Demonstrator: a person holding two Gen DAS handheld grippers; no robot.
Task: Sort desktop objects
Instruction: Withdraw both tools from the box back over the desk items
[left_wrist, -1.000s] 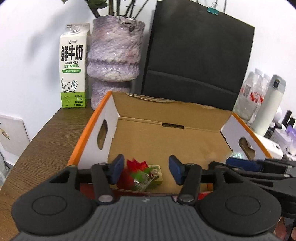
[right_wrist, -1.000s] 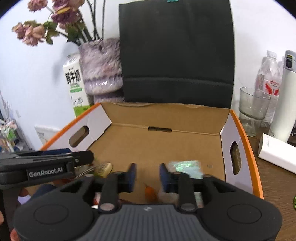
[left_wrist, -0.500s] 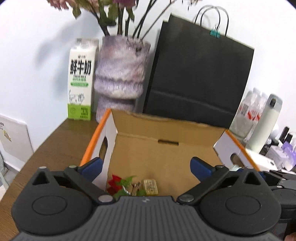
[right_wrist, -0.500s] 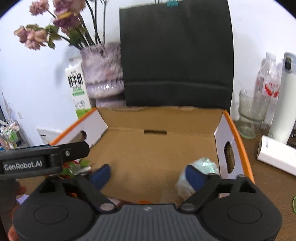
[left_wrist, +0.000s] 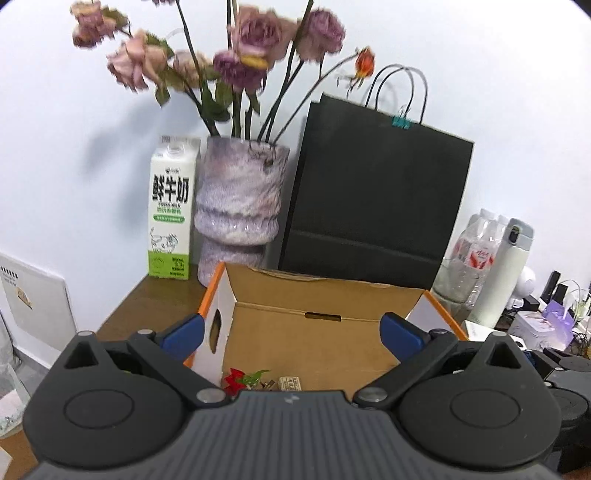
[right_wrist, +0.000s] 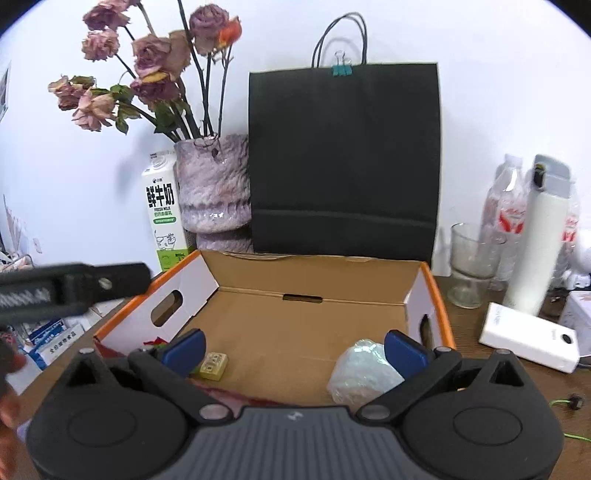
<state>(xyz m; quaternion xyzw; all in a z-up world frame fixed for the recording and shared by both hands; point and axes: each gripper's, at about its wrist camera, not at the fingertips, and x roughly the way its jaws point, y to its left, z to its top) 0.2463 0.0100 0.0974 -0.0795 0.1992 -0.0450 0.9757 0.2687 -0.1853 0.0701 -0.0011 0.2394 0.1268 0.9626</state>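
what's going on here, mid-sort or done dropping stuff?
Mid-sort, just after a drop. A person holds a gripper in each hand above the cardboard box. The left gripper and right gripper have just been opening and now stand wide open with nothing between the jaws. In the box lie a red-and-green wrapped item, a small yellow packet and a crumpled clear plastic wrapper.

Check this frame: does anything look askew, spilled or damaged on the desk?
Nothing is spilled or toppled. Only oddity: the flowers in the vase are dried and drooping. The cardboard box sits upright, holding small items.
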